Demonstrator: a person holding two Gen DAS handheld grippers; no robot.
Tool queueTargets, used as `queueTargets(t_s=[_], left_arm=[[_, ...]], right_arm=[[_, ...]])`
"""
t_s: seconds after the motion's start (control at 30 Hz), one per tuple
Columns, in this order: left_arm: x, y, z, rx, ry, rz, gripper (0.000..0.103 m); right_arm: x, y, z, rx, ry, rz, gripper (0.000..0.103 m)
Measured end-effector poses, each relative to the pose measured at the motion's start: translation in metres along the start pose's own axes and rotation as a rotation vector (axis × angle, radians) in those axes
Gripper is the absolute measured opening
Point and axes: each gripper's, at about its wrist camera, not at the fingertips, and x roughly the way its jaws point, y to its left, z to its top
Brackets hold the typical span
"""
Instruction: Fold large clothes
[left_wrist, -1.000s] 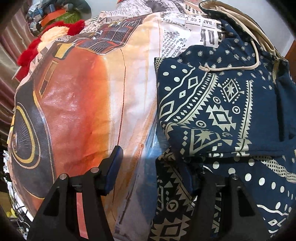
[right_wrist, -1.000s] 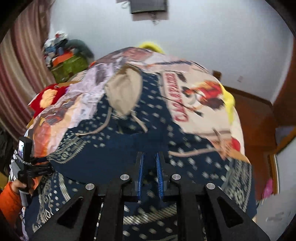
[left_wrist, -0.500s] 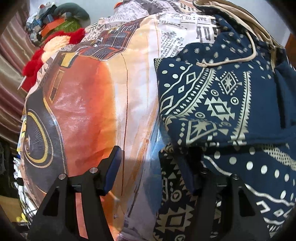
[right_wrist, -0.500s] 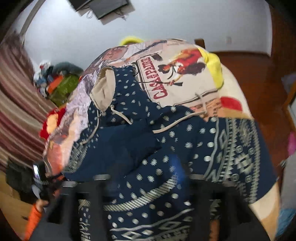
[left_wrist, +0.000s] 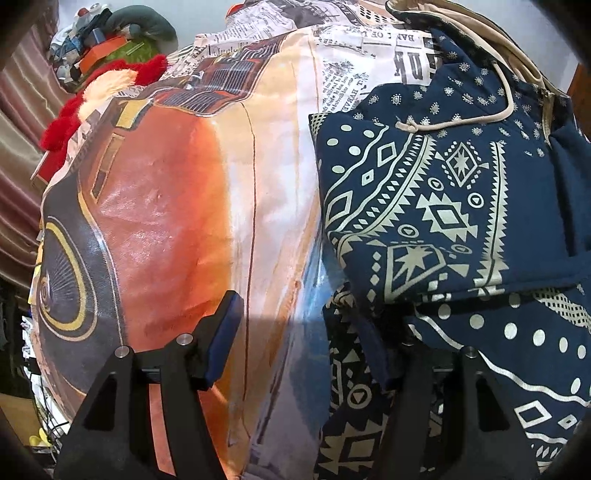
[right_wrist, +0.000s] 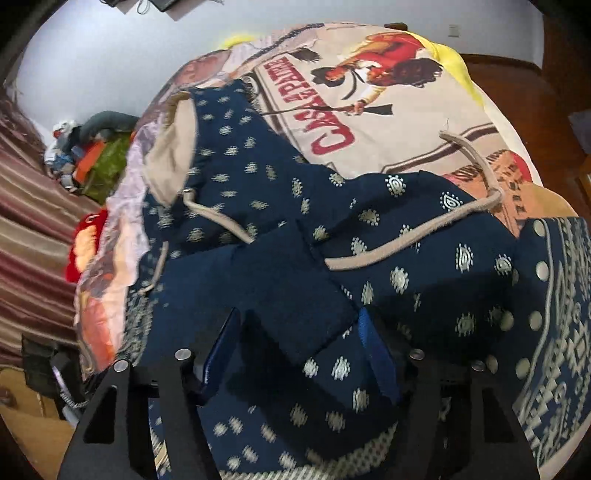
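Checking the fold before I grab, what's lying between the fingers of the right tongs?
In the right wrist view, the open right tongs straddle the hoodie's plain navy cuff.

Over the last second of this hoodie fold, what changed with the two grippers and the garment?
The right gripper, shut a second ago, has opened; its jaws now stand wide over the navy hoodie, and its view has swung toward the hood and drawstring. The left gripper stayed open at the hoodie's edge, only nudging closer. The hoodie still lies folded on the printed bedspread.
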Motion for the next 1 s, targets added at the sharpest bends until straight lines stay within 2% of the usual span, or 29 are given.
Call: queueTargets(t_s=[0.03,0.07,0.17,0.2,0.33,0.47,0.6,0.7,0.83,1.0], left_arm=[[0.0,0.0,0.0,-0.003,-0.002,-0.001,0.061],[0.001,0.0,0.0,-0.005,-0.004,0.0,0.061],[0.002,0.001,0.002,-0.007,-0.012,0.008,0.061],[0.002,0.001,0.002,-0.008,-0.014,0.011,0.061],[-0.001,0.003,0.003,-0.03,-0.025,0.027,0.062],[-0.005,0.008,0.005,-0.07,-0.032,0.03,0.062],[-0.006,0.007,0.007,-0.073,-0.038,0.044,0.062],[-0.004,0.003,0.007,-0.059,-0.03,0.066,0.064],[-0.002,0.001,0.004,-0.054,-0.02,0.081,0.066],[-0.01,-0.002,0.001,-0.003,-0.004,0.096,0.066]], right_arm=[[0.001,0.002,0.001,-0.01,-0.012,-0.02,0.052],[0.004,0.005,0.001,-0.024,-0.018,-0.051,0.037],[0.005,0.009,0.001,-0.053,-0.024,-0.077,0.014],[0.004,0.01,0.0,-0.057,-0.024,-0.066,0.01],[-0.02,0.013,-0.004,-0.068,-0.093,-0.045,0.008],[-0.064,0.008,-0.008,-0.065,-0.178,-0.007,0.007],[-0.097,-0.005,-0.018,-0.069,-0.216,-0.014,0.007],[-0.103,-0.013,-0.026,-0.076,-0.208,-0.056,0.007],[-0.085,-0.031,-0.04,-0.046,-0.141,-0.095,0.007],[-0.074,-0.044,-0.051,-0.014,-0.088,-0.11,0.007]])
